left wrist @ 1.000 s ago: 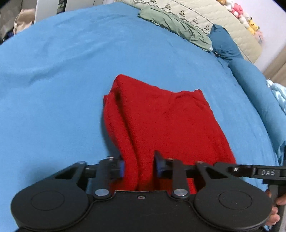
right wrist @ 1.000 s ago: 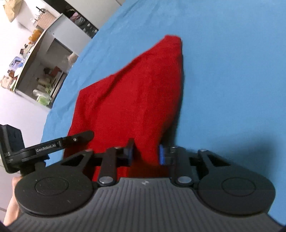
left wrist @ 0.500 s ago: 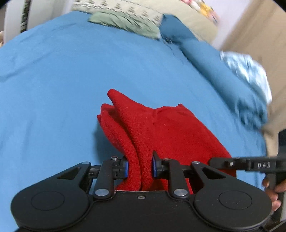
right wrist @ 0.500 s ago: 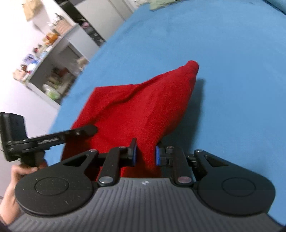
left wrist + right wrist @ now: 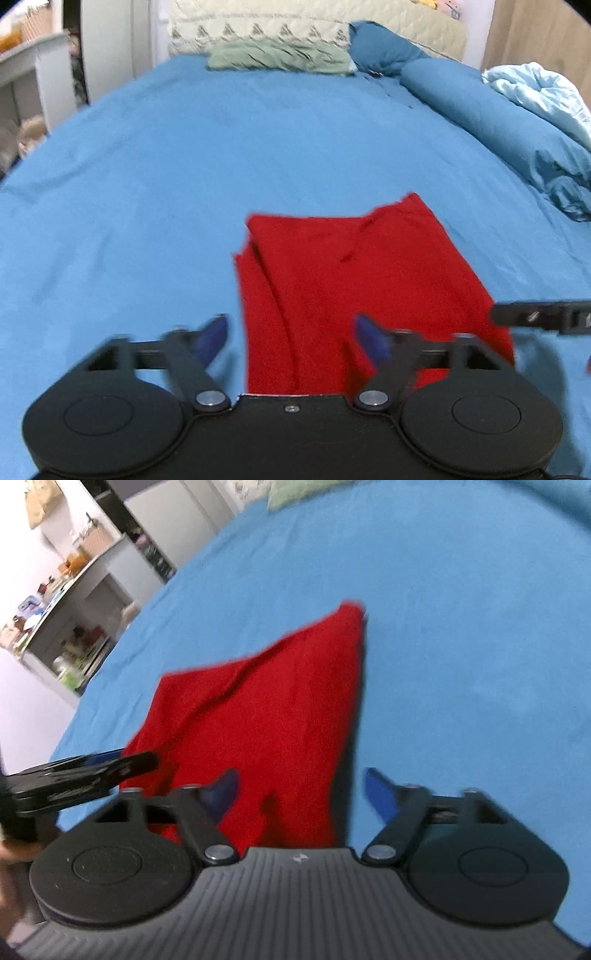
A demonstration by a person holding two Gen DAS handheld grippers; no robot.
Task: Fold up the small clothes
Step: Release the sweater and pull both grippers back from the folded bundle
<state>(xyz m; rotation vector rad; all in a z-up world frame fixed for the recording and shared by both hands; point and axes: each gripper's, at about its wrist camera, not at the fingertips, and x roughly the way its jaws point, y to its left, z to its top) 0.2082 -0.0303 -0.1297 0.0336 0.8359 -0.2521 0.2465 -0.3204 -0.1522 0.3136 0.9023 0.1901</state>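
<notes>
Red cloth (image 5: 354, 280) lies folded on the blue bed (image 5: 184, 177), near edge right under both grippers. Left gripper (image 5: 291, 336) fingers spread wide, nothing held; cloth sits between and below the blue pads (image 5: 212, 338). Right gripper (image 5: 301, 794) also wide, empty, cloth under its left finger and running away to a pointed far corner.

Risks, as a guess: the fold is loose. Left side shows stacked layers with an offset edge, and a crease runs across the top. Any finger dragging on the near edge while pulling away could peel the top layer and undo the fold. The far right corner sticks out further than the left, so the stack looks skewed; a further fold from here would likely come out uneven. Frames are blurred, so exact edge alignment can't be read.

Around: green cloth (image 5: 277, 55) at the head of the bed, well apart. Blue bolster (image 5: 480, 110) and pale blue duvet (image 5: 535, 88) on the right side, apart from the cloth. Shelves (image 5: 70, 627) off the left. Nothing lies between the grippers and the cloth.
</notes>
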